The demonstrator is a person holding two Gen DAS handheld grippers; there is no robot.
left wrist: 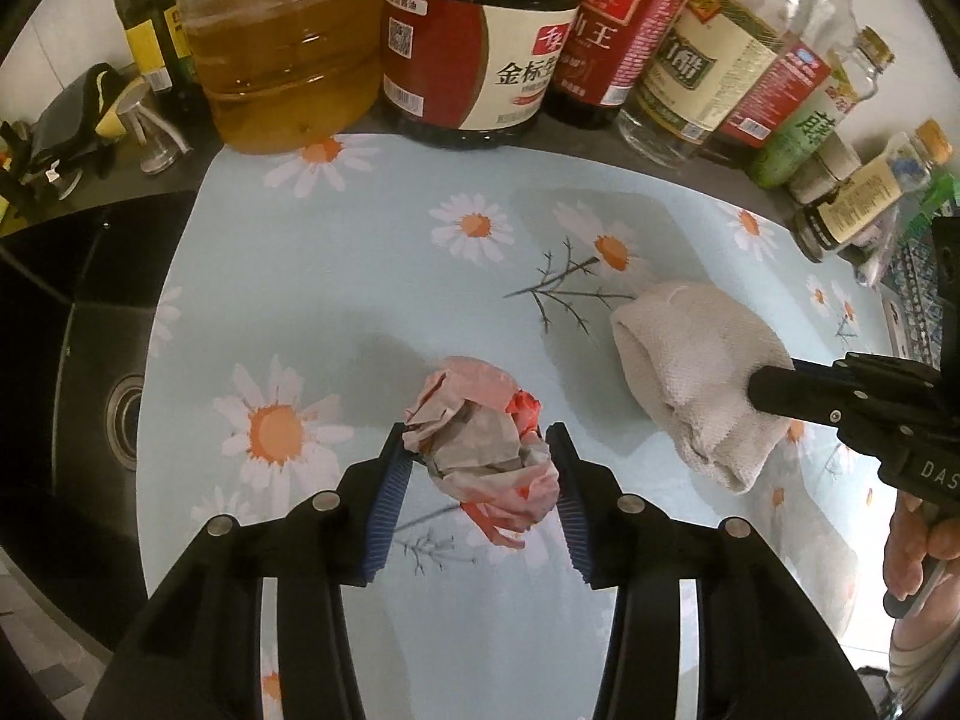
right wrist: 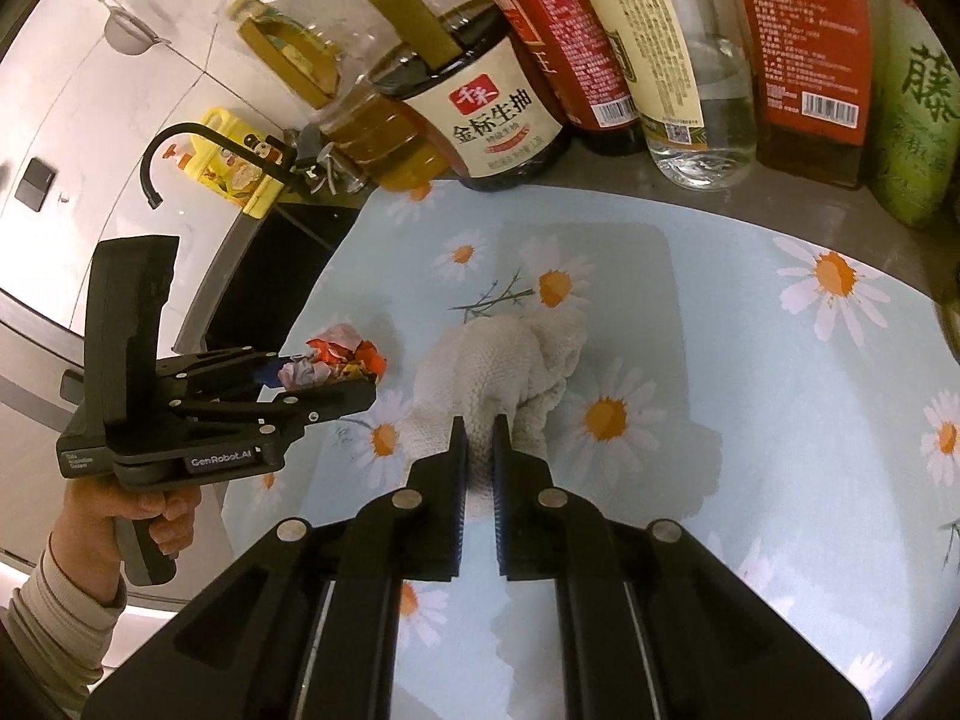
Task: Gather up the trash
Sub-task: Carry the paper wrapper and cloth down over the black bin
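Observation:
A crumpled wad of pink, red and grey wrapper paper (left wrist: pixel 480 450) sits between the blue pads of my left gripper (left wrist: pixel 477 450), which is shut on it just above the daisy-print mat (left wrist: pixel 336 300). From the right wrist view the same wad (right wrist: pixel 336 360) shows in the left gripper (right wrist: pixel 354 387). My right gripper (right wrist: pixel 480 426) is shut on a bunched white cloth (right wrist: pixel 510 354), pinching its near fold. In the left wrist view the cloth (left wrist: pixel 690 354) lies right of the wad, with the right gripper (left wrist: pixel 759 390) coming in from the right edge.
Oil, soy sauce and vinegar bottles (left wrist: pixel 480 42) line the back of the counter. A dark sink (left wrist: pixel 90 360) with its drain lies left of the mat, and a black tap (right wrist: pixel 174 144) curves over it. A hand (right wrist: pixel 144 510) holds the left gripper's handle.

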